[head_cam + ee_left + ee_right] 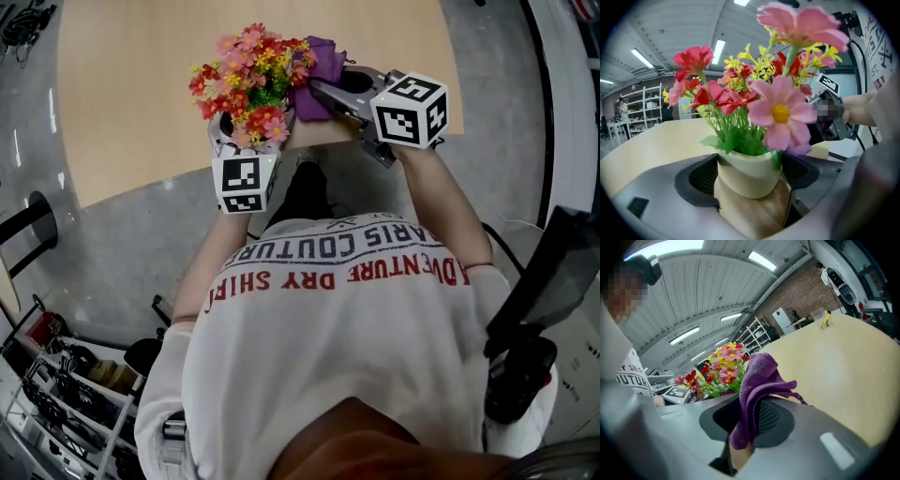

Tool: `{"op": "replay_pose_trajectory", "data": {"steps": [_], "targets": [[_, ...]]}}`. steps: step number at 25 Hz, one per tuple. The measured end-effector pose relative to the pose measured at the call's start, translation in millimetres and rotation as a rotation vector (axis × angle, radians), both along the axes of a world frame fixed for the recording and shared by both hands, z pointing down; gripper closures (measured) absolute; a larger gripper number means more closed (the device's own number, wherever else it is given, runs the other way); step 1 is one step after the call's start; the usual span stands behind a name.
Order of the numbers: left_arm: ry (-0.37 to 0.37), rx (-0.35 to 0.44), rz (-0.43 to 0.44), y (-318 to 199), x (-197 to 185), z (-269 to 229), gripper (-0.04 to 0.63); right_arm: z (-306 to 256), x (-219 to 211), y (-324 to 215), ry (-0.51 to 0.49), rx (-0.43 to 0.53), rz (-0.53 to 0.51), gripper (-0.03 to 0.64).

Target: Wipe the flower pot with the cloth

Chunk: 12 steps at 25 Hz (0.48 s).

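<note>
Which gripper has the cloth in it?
The right gripper: its jaws pinch the purple cloth. The left gripper grips the flower pot instead.

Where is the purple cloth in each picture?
Head view: the purple cloth is at the top middle, just right of the flowers, in the right gripper.
Left gripper view: almost hidden; a bit of purple under the big pink flower may be it.
Right gripper view: the purple cloth is in the middle, pinched by that gripper.
Shared landmark: the flowers in the flower pot show in all three.
</note>
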<state>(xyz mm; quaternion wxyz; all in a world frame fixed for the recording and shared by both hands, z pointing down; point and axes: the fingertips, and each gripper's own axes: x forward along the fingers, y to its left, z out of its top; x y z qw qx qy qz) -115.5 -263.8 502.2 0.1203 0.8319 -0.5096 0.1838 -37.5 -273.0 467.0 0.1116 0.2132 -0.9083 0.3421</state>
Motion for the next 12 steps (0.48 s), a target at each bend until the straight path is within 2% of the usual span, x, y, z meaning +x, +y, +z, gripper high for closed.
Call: {"op": "replay_pose_trajectory", "data": {"steps": [6, 12], "targets": [[0.023, 0.004, 0.0, -2, -1, 2, 0.161, 19, -12, -9, 0.045, -0.025, -0.03, 0.571], [0.04, 0.002, 0.026, -2, -3, 5, 0.161, 47, -14, -15, 0.256, 0.015, -0.075, 0.571]]}}
